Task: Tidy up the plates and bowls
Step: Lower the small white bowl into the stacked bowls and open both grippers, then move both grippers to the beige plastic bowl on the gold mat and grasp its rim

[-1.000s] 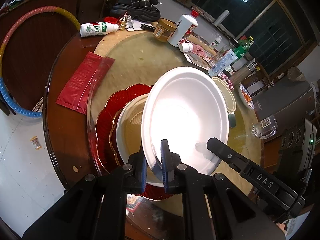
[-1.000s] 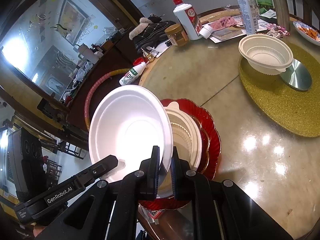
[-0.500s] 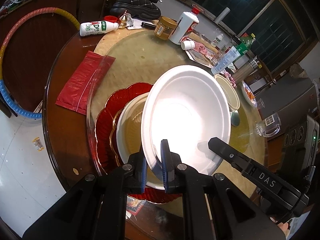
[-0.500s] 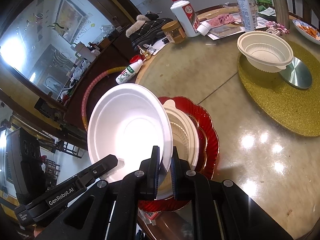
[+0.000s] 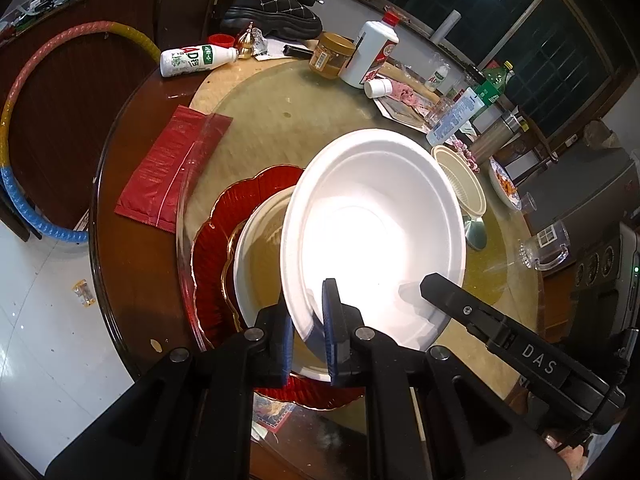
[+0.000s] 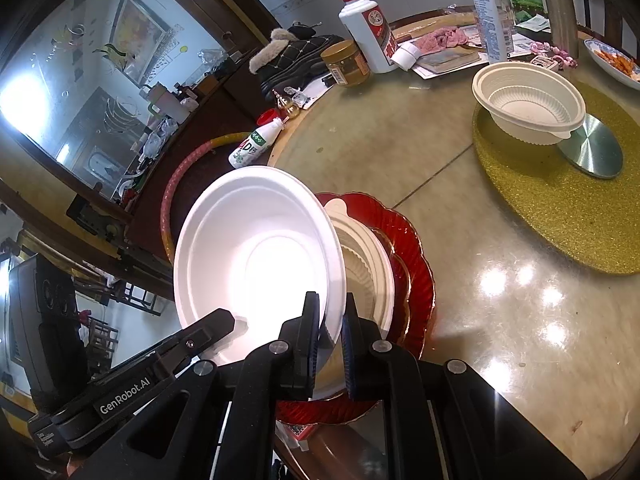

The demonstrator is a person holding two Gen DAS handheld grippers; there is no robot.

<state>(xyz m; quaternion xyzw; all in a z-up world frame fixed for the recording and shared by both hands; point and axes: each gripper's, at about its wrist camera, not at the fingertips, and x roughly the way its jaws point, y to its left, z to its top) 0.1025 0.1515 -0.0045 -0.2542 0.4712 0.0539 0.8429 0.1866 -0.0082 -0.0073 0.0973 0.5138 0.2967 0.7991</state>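
Two grippers clamp one white foam bowl [image 5: 376, 232] by its rim: the left gripper [image 5: 307, 330] pinches the near edge, the right gripper [image 6: 331, 330] the opposite edge. That bowl hangs tilted and empty just above a red plate [image 5: 224, 236]. On the red plate sits one cream bowl [image 6: 366, 264], apparently empty, perhaps with a smaller plate beneath it. One more cream ribbed bowl [image 6: 528, 100], also empty, stands well beyond the red plate on a gold mat [image 6: 560, 208], beside a silver disc [image 6: 592, 148].
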